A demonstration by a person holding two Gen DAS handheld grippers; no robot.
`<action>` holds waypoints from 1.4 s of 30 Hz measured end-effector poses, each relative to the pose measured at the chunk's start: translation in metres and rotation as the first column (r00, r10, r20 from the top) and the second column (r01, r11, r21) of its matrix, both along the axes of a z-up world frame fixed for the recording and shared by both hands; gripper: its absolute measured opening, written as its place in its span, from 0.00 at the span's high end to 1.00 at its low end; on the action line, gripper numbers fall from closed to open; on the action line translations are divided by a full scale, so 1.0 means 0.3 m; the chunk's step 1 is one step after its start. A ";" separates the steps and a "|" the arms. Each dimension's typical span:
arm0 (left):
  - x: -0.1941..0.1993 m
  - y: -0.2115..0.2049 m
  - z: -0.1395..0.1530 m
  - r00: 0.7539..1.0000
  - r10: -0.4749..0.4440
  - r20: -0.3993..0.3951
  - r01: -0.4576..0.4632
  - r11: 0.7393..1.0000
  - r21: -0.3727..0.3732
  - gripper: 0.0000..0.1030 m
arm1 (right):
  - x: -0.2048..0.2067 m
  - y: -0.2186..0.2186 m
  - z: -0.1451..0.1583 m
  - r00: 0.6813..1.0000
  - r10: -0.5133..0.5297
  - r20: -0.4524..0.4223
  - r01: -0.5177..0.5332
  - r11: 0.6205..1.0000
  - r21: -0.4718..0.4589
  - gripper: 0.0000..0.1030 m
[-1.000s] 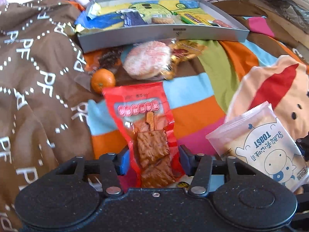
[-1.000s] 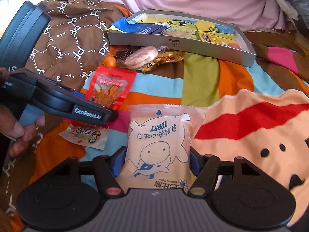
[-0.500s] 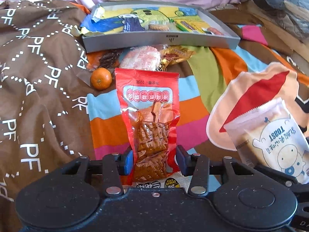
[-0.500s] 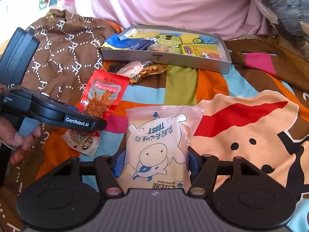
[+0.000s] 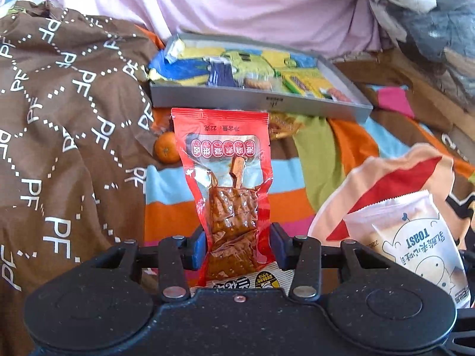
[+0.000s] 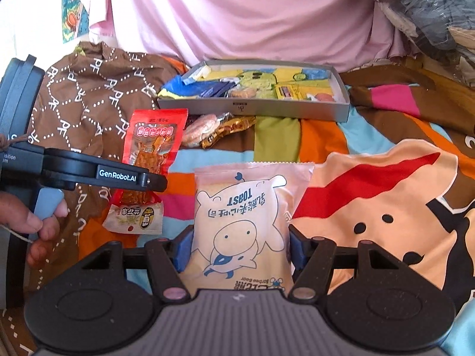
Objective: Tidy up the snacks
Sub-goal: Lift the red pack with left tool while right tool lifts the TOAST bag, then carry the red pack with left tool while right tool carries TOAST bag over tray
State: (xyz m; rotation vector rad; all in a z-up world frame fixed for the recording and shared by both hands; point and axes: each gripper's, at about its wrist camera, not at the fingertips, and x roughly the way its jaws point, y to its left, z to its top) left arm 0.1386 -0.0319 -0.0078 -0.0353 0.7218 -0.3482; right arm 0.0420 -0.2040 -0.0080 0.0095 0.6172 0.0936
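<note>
You hold both packets lifted off the blanket (image 6: 326, 136), facing the tray (image 6: 252, 108): left gripper (image 5: 237, 244) pinching red snack pouch (image 5: 228, 178), right gripper (image 6: 239, 249) clamping toast packet (image 6: 246, 216), likely for carrying over.

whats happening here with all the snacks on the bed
A person is sorting snacks with a handheld tool in each hand. The left tool is shut on a red snack packet, the right tool on a toast packet. Both are held up over the striped blanket, short of the grey tray that already holds snacks.
</note>
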 end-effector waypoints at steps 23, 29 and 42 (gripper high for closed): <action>0.350 -0.163 0.274 0.991 -0.031 0.130 0.029 0.999 0.017 0.56 | 0.396 -0.226 0.252 0.987 0.109 0.116 -0.102 0.993 -0.061 0.35; 0.538 -0.233 0.305 0.987 -0.024 0.161 0.023 1.000 0.010 0.56 | 0.551 -0.353 0.242 0.988 0.046 0.146 -0.042 0.999 -0.028 0.35; 0.807 -0.337 0.278 0.992 -0.010 0.128 0.008 1.000 0.015 0.56 | 0.894 -0.367 0.199 0.987 0.002 0.164 -0.003 1.000 0.004 0.35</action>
